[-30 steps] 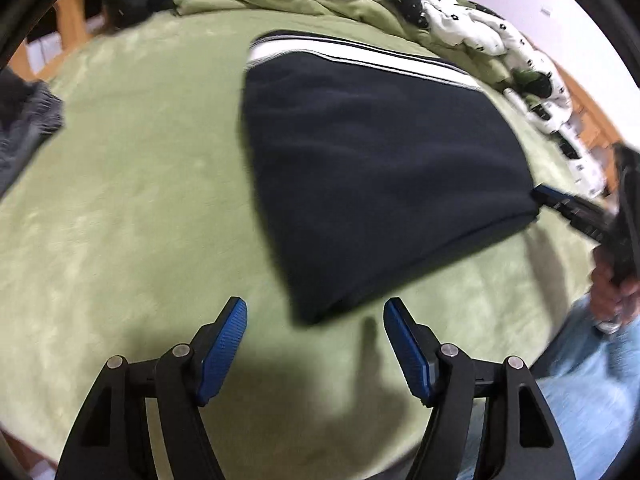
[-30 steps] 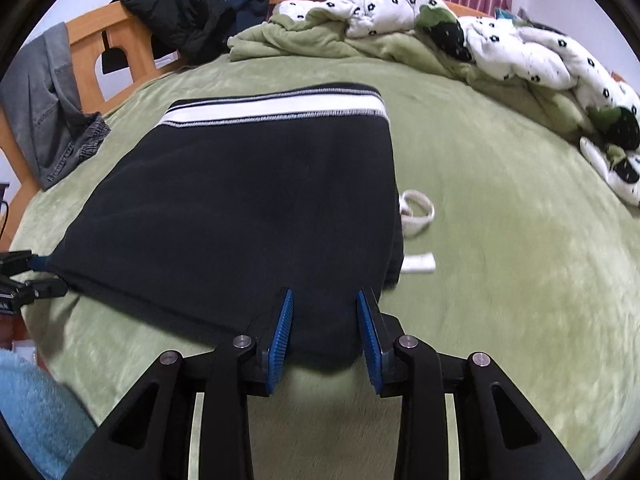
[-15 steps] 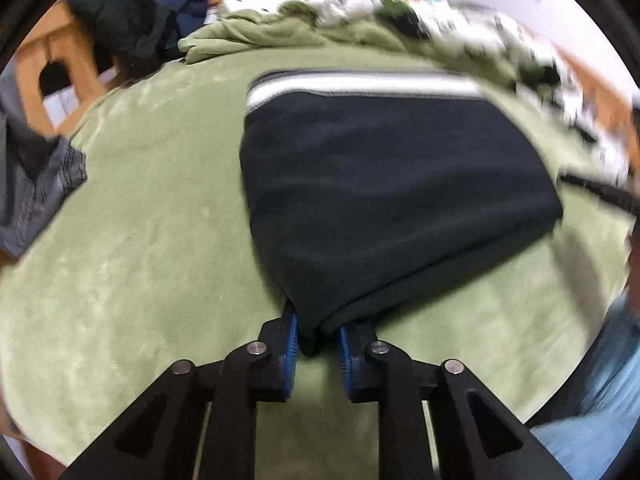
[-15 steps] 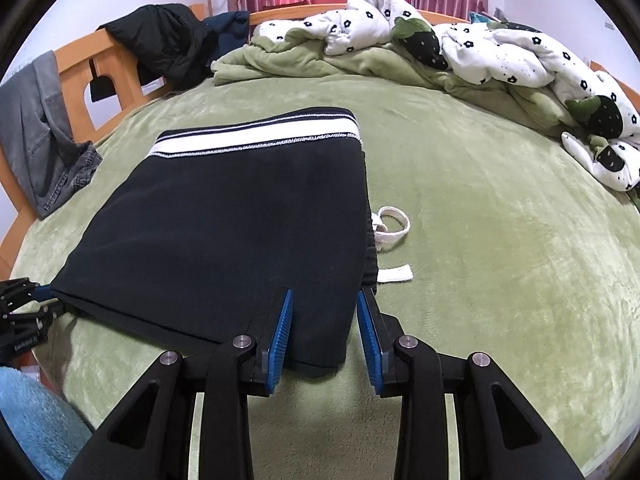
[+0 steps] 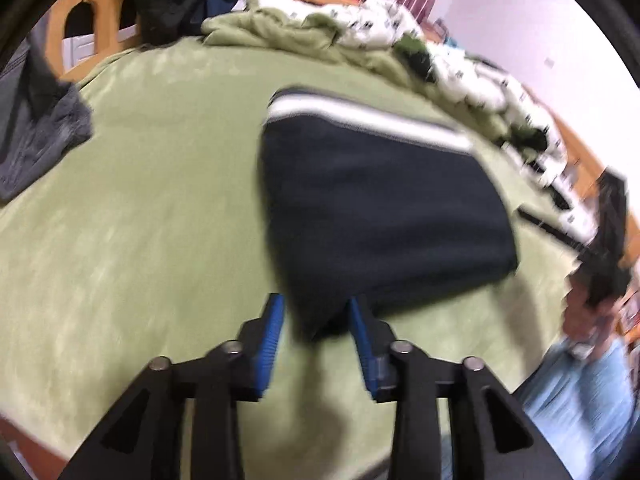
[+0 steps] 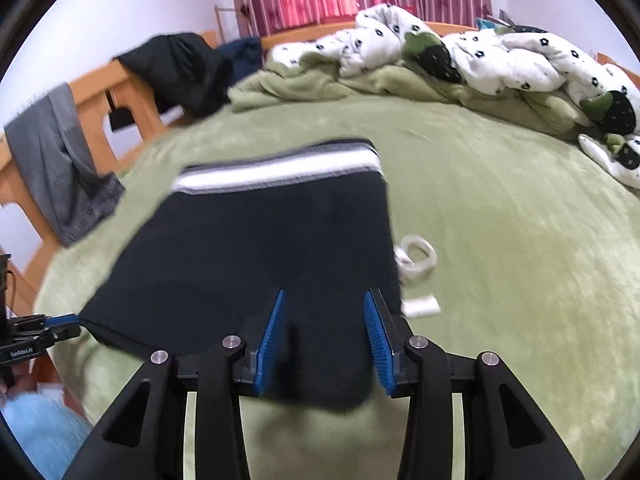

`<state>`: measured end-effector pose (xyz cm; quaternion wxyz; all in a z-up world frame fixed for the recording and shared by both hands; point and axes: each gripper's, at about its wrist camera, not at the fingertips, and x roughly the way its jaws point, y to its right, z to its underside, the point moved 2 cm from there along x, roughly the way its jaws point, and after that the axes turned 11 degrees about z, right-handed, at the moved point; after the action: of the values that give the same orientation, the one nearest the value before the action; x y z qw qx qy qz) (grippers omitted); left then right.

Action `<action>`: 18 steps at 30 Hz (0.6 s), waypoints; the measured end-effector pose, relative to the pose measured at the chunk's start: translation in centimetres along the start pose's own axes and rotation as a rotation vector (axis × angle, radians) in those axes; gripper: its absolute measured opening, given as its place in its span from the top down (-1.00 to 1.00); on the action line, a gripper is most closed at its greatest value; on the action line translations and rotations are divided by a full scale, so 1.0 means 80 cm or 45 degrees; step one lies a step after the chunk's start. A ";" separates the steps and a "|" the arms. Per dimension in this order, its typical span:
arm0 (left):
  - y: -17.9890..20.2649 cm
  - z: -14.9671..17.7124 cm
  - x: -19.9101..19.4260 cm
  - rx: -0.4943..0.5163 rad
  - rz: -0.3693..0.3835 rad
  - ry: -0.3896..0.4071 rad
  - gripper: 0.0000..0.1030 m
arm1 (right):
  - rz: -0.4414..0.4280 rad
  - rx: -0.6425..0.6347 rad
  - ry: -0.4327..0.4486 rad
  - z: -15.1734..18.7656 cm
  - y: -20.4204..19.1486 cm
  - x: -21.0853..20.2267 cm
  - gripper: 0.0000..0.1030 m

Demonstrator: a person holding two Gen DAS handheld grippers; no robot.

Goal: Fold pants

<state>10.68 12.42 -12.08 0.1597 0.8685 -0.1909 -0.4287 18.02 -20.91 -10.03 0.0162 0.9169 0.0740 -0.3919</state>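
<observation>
Green plush blanket (image 6: 500, 240) covers the bed and serves as the work surface; a rumpled white flowered duvet (image 6: 500, 56) lies heaped along its far edge, beyond the pants. The pants (image 6: 272, 240) lie flat on the blanket, already folded into a dark rectangular panel, with the white-striped waistband (image 6: 280, 172) on the side away from both grippers. Right gripper (image 6: 326, 336): jaws apart, straddling the near right corner of the pants, blue pads either side of the cloth and no visible pinch. Left gripper (image 5: 316, 336): jaws likewise parted around the near left corner, with the fabric sitting between the pads; motion blur hides whether either pad touches it. A white drawstring (image 6: 416, 260) trails loose on the blanket just beside the pants' right edge. Risks, judged from this layout: if one gripper closes on only the top layer, lifting would peel the stacked layers apart and undo the fold. If the two corners are raised unevenly, the panel could skew and the next crease would land off-square to the waistband. The loose drawstring could be trapped outside the fold or dragged by the right pad. The plush blanket looks grippy, so a low drag across it may bunch the underside of the pants.
</observation>
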 end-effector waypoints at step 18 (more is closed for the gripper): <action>0.044 -0.029 0.070 0.162 0.137 -0.091 0.07 | -0.244 -0.123 -0.074 -0.001 -0.043 0.018 0.17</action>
<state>14.99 6.95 -13.05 0.1202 0.8495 -0.2698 -0.4372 18.55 -17.36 -10.95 0.0251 0.8920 0.1797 -0.4141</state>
